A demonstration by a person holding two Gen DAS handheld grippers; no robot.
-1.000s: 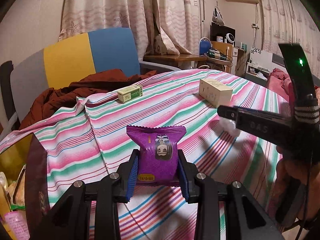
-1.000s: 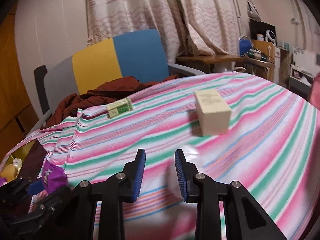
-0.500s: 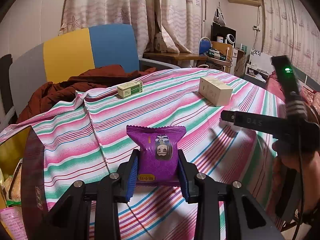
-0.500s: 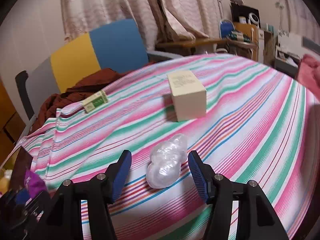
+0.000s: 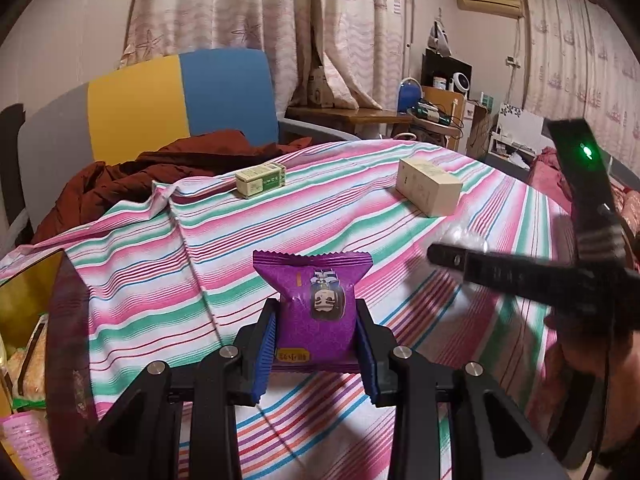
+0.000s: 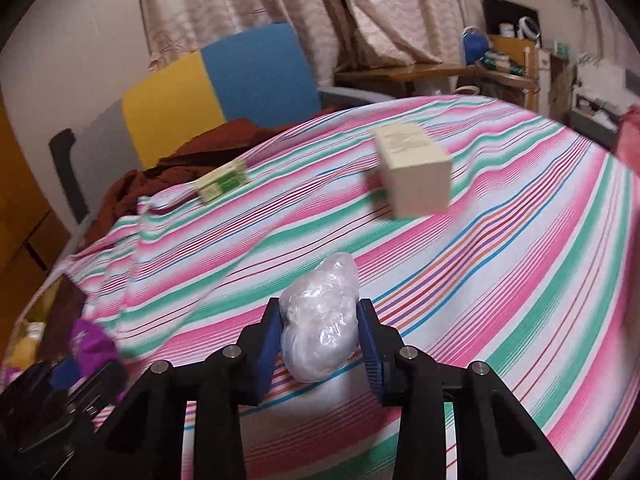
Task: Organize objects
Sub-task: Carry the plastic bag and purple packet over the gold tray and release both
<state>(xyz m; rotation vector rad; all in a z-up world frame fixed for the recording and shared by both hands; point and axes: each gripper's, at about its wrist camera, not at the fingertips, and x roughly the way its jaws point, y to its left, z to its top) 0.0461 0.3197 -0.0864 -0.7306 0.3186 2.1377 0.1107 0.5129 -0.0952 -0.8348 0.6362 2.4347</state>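
My left gripper (image 5: pixel 316 320) is shut on a purple snack packet (image 5: pixel 312 276), held upright just above the striped tablecloth (image 5: pixel 160 280). My right gripper (image 6: pixel 320 320) is shut on a crumpled clear plastic wad (image 6: pixel 332 280), its blue pads pressing both sides. In the left wrist view the right gripper (image 5: pixel 440 254) reaches in from the right. The purple snack packet (image 6: pixel 90 344) also shows at the lower left of the right wrist view. Farther back on the cloth lie a small green box (image 5: pixel 261 179) and a beige box (image 5: pixel 428 192).
A chair with a yellow and blue back (image 5: pixel 180 100) stands behind the table, with a dark brown garment (image 5: pixel 140 172) heaped on it. An open bag of packaged goods (image 5: pixel 24 320) sits at the table's left edge. A cluttered wooden desk (image 5: pixel 360 114) lines the far wall.
The right gripper's jaws spread wide around the plastic wad, then closed onto it. The left gripper kept still with the purple packet.
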